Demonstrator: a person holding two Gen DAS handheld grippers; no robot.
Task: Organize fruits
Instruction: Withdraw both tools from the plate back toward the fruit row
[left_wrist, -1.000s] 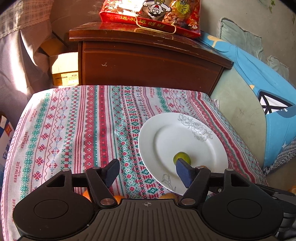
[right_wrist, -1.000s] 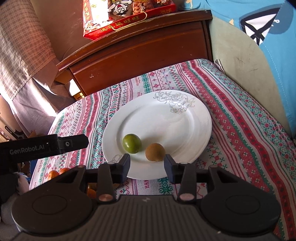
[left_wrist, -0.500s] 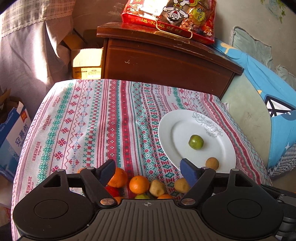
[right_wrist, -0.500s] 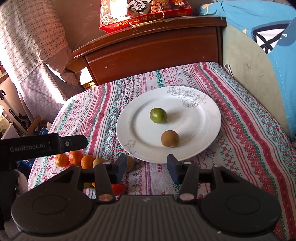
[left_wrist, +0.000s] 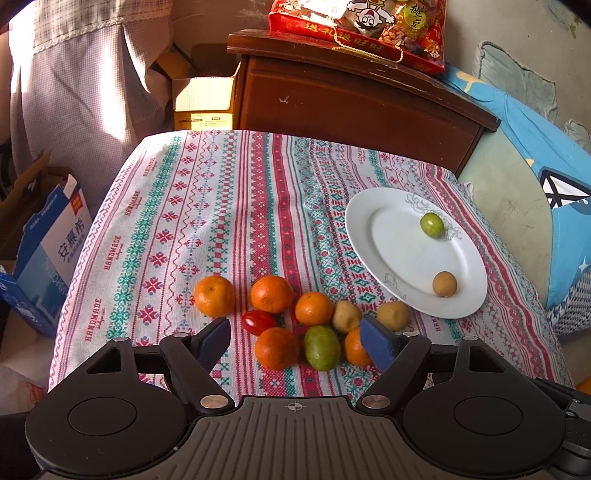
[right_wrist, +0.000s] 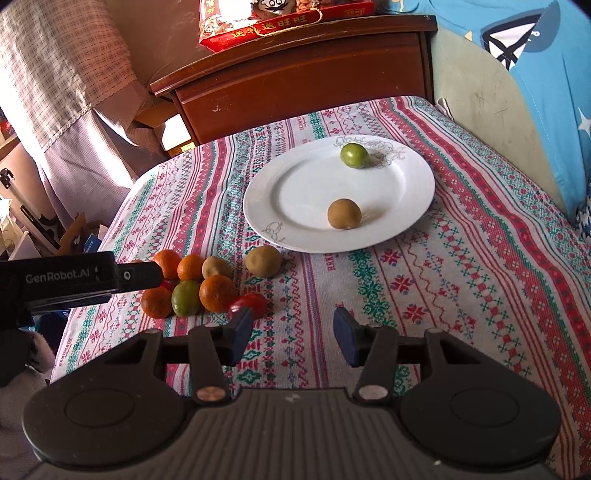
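Striped woven tablecloth (left_wrist: 221, 206) backed by wooden cabinet (left_wrist: 351, 107) at 12; white plate (right_wrist: 295, 192) now seen farther off, fruit pile (left_wrist: 295, 325) newly revealed; left gripper (left_wrist: 295, 341) and right gripper (right_wrist: 293, 334) both held apart, empty

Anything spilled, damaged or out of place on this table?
Nothing spilled or damaged. Only two fruits sit on the plate; the rest of the fruit pile lies loose on the tablecloth beside it.

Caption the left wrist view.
Open left tool above clustered fruit; two fruits on the white plate.
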